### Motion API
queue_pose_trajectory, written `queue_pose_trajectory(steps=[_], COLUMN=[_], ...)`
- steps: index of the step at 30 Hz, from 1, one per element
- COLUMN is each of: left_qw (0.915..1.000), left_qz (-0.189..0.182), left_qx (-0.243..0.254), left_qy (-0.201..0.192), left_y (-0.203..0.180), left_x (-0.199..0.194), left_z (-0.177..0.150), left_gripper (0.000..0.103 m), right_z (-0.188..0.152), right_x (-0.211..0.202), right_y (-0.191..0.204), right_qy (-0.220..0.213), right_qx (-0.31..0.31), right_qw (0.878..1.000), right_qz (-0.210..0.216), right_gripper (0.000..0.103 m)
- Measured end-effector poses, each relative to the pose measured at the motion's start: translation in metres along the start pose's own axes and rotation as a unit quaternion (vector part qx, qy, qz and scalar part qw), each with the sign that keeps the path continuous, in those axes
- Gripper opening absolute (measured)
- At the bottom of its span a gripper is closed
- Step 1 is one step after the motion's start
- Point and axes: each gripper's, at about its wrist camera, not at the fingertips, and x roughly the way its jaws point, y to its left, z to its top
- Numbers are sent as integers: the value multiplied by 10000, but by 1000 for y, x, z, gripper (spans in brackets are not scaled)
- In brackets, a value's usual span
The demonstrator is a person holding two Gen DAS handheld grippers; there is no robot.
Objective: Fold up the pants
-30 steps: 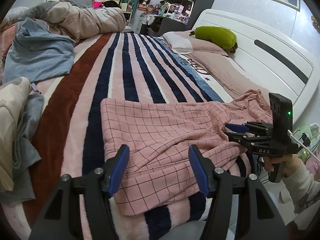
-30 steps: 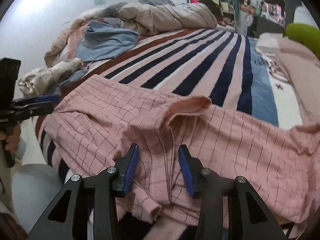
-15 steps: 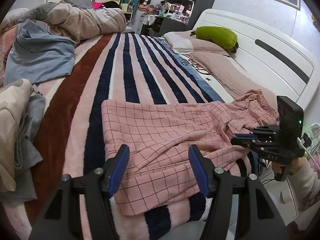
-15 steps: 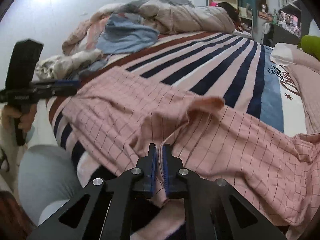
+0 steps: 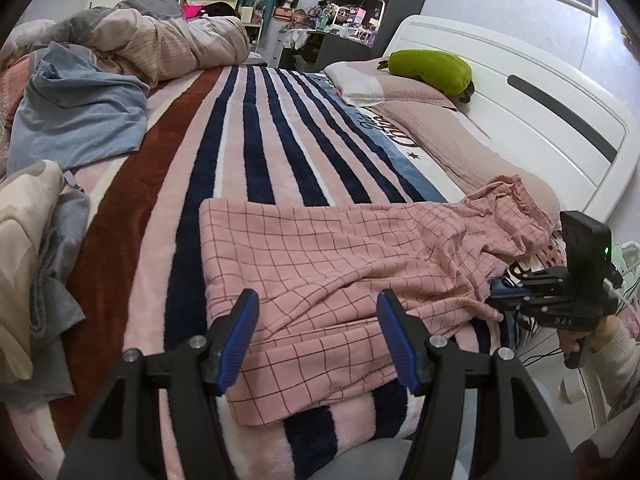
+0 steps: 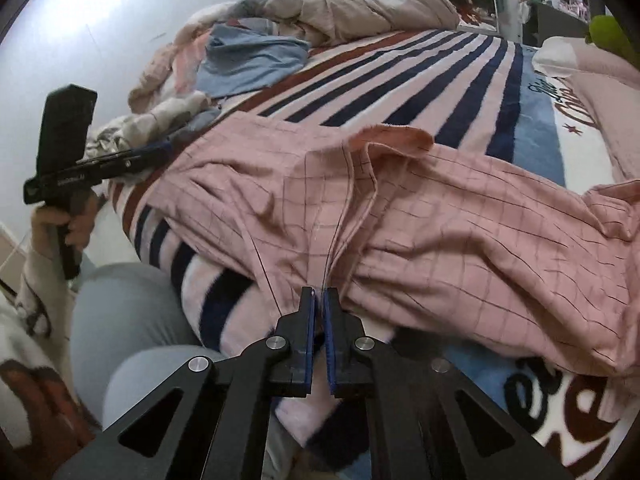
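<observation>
Two hand-held grippers are in play, and the change is all on my right one: a second ago its jaws stood apart over the crotch seam of the pink checked pants (image 6: pixel 400 208), and now the right hand-held gripper (image 6: pixel 319 300) is pinched narrow on a fold of that cloth at the near edge of the bed (image 5: pixel 256 148). Fabric runs taut in thin lines from the jaw tips up toward the raised flap of the seam, so I judge the grip is real and not just a brush.

My left hand-held gripper (image 5: pixel 316 336) is wide, holding nothing, hovering just above the leg end of the pants, with both blue pads over the checked cloth.

Since the earlier frames the pants have also dragged a little toward the bed's edge on the right side (the waistband bunch near the headboard (image 5: pixel 540 104) looks more stretched out). They lie across the striped blanket (image 5: pixel 248 168), one leg roughly over the other, wrinkled through the middle.

So, as I read it, one anchor is set. Next I need the left jaws to close on the hem, so the legs can be lifted and carried over together.
</observation>
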Motion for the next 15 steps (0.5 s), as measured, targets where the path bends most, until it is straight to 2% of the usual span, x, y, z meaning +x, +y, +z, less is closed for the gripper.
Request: queue_pose_trajectory(steps=[3,4,5,7,11,15], left_qw=[10000,10000,10000,10000,10000,9999], left_qz=[21,17,4,6,40,69], left_qx=[-41,-61,-72,-53,-20,-85], left_qy=[10,4,-1,-6,3,-1], left_y=[1,1,1,0,0,4], left_x=[1,1,1,0,0,2], left_z=[-1,-1,-1,0,1,1], left_gripper=[57,57,57,57,57,57], right_z=[8,15,21,33,57,71], right_x=[-10,-14,-15,-13,3,35], right_y=[-10,-12,-13,-13,-7,-11], right_qy=[-225,-376,-468,-614,-663,-226], right_qx=[294,278,230,120,-285,-349], right_qw=[9992,9989,9986,9978,9974,9989], right_qz=[126,-10,-118,-212,-32,218], right_gripper=[3,13,33,49,49,54])
